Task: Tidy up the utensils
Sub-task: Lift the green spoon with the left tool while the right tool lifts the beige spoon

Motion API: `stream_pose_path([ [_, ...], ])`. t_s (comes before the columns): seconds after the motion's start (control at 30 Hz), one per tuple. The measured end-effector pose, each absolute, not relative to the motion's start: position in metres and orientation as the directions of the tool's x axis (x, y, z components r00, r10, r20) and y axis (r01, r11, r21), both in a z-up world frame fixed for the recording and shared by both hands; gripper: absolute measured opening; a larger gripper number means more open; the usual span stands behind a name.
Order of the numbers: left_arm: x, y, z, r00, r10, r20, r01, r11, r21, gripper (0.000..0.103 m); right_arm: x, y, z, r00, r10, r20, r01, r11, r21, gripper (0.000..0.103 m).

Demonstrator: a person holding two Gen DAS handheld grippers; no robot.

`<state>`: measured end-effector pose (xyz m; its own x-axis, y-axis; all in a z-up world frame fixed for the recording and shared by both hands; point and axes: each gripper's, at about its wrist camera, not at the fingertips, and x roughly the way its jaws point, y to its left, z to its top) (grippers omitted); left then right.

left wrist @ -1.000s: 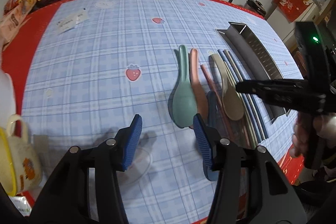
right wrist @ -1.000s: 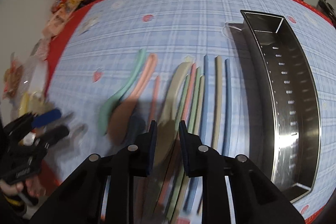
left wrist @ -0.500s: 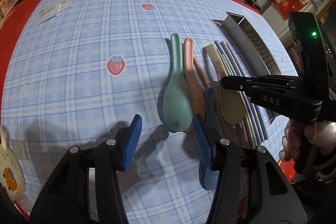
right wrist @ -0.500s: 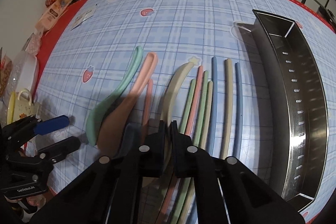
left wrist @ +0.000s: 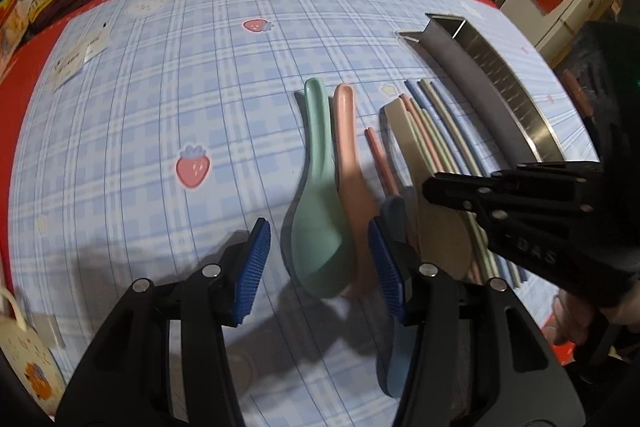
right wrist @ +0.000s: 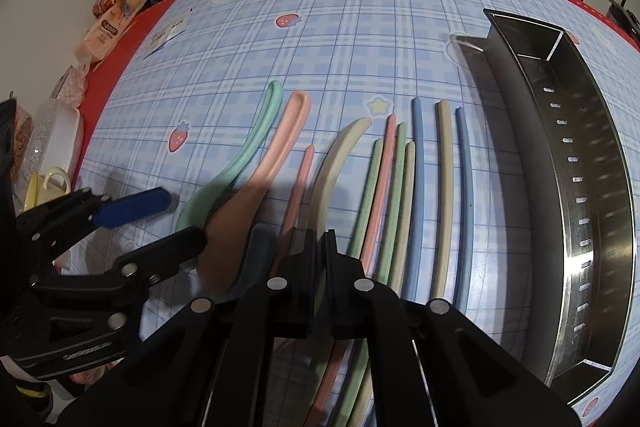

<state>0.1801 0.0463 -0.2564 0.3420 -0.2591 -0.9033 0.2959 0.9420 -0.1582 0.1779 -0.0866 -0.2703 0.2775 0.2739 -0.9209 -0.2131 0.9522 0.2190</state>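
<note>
A green spoon (left wrist: pixel 320 187), a pink spoon (left wrist: pixel 352 163), a dark blue spoon (left wrist: pixel 396 223) and a beige spoon (left wrist: pixel 432 211) lie side by side on the checked tablecloth, with several coloured chopsticks (right wrist: pixel 416 187) to their right. My left gripper (left wrist: pixel 316 259) is open, its blue pads either side of the green spoon's bowl. My right gripper (right wrist: pixel 319 247) is shut low over the beige spoon (right wrist: pixel 332 163); whether it grips it is hidden. It shows in the left wrist view (left wrist: pixel 432 187) too. The left gripper also shows in the right wrist view (right wrist: pixel 160 223).
A long steel utensil tray (right wrist: pixel 592 187) stands right of the chopsticks, also in the left wrist view (left wrist: pixel 500 95). Snack packs (right wrist: pixel 120 11) and a white bowl (right wrist: pixel 60 135) sit at the table's left edge, a yellow mug (right wrist: pixel 44 183) near them.
My left gripper moved forward so its open pads now flank the green spoon's bowl. My right gripper closed from a narrow gap to shut and lowered over the beige spoon.
</note>
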Motion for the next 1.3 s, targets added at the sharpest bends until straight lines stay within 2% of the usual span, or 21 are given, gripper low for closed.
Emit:
stream_pose_path([
  [0.17,0.193,0.038,-0.257,0.356,-0.192,-0.914,0.314,0.946,-0.076,0.053,0.177,-0.087,-0.271,0.279,0.279,-0.919,-0.211,0.951,0.225,0.005],
  [0.2,0.196,0.035,-0.257,0.357,-0.172,-0.918,0.32,0.946,-0.053,0.049,0.177,-0.088,-0.271,0.279,0.28,-0.918,-0.211,0.951,0.226,0.005],
  [0.3,0.201,0.034,-0.259,0.338,-0.146,-0.93,0.336,0.942,-0.026,0.029,0.177,-0.089,-0.271,0.278,0.286,-0.917,-0.208,0.95,0.233,0.005],
  [0.47,0.205,0.053,-0.258,0.324,-0.187,-0.927,0.31,0.947,-0.082,0.026,0.176,-0.092,-0.272,0.279,0.297,-0.913,-0.201,0.948,0.247,0.005],
  [0.6,0.211,0.075,-0.259,0.305,-0.246,-0.92,0.247,0.953,-0.173,0.025,0.175,-0.092,-0.272,0.279,0.301,-0.912,-0.2,0.947,0.252,0.005],
  [0.77,0.219,0.095,-0.265,0.289,-0.234,-0.928,0.18,0.966,-0.188,0.019,0.175,-0.094,-0.273,0.276,0.306,-0.911,-0.198,0.946,0.257,0.005],
  [0.87,0.222,0.106,-0.271,0.276,-0.239,-0.931,0.152,0.967,-0.204,0.019,0.175,-0.094,-0.273,0.276,0.307,-0.911,-0.197,0.945,0.259,0.005],
  [1.17,0.228,0.105,-0.273,0.269,-0.266,-0.925,0.197,0.956,-0.218,0.019,0.175,-0.092,-0.275,0.27,0.319,-0.908,-0.196,0.942,0.272,0.006],
  [1.3,0.226,0.101,-0.273,0.263,-0.295,-0.919,0.197,0.948,-0.248,0.015,0.175,-0.094,-0.275,0.263,0.331,-0.906,-0.187,0.939,0.289,0.005],
])
